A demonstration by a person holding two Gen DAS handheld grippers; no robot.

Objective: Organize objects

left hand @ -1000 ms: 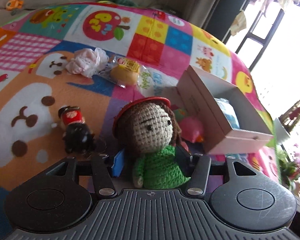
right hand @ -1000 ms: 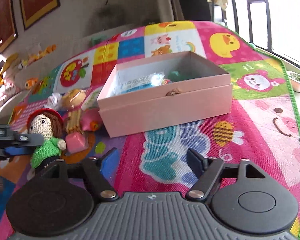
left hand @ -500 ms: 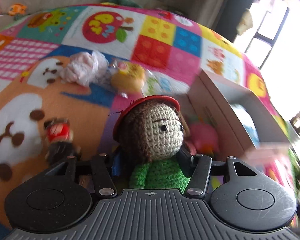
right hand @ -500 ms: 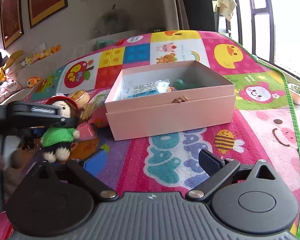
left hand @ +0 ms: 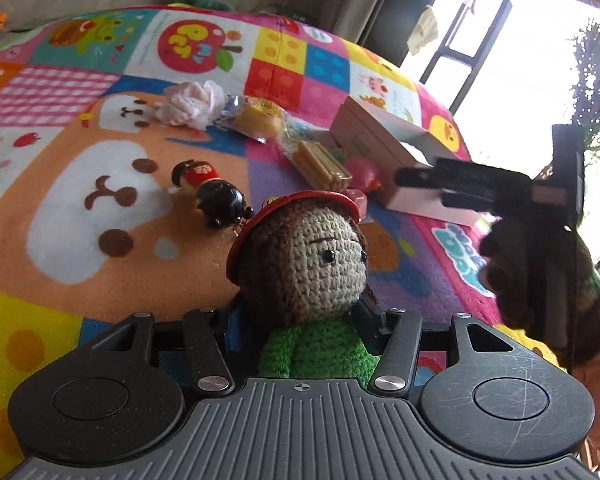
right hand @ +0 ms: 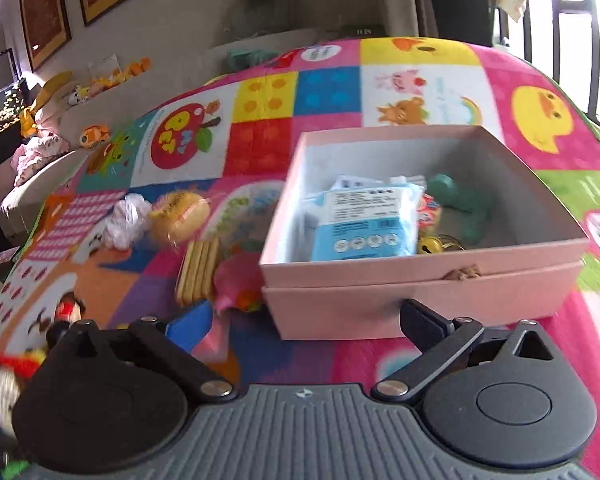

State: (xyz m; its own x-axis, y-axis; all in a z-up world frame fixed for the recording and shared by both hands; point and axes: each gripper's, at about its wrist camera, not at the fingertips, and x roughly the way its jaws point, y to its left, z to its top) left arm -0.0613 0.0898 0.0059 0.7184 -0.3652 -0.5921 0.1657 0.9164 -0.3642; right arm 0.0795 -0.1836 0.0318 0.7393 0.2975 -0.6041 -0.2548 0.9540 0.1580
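My left gripper (left hand: 300,320) is shut on a crocheted doll (left hand: 312,272) with a red hat and green sweater, held above the play mat. A blurred part of the doll shows at the lower left of the right wrist view (right hand: 8,376). My right gripper (right hand: 304,320) is open and empty, close in front of the open pink box (right hand: 420,296). It also shows in the left wrist view (left hand: 480,188), between the doll and the box (left hand: 364,136). The box holds a blue packet (right hand: 364,220), a green toy (right hand: 460,200) and small items.
On the colourful mat (left hand: 80,200) lie a black-and-red figurine (left hand: 212,192), a white crumpled wrap (left hand: 192,104), a wrapped yellow bun (left hand: 256,120), a biscuit pack (left hand: 320,164) and a pink toy (right hand: 236,280) beside the box. A sofa runs along the back.
My left gripper has lifted the doll and pulled back from the box. My right gripper has moved forward and up to the box front, its jaws spread wider.
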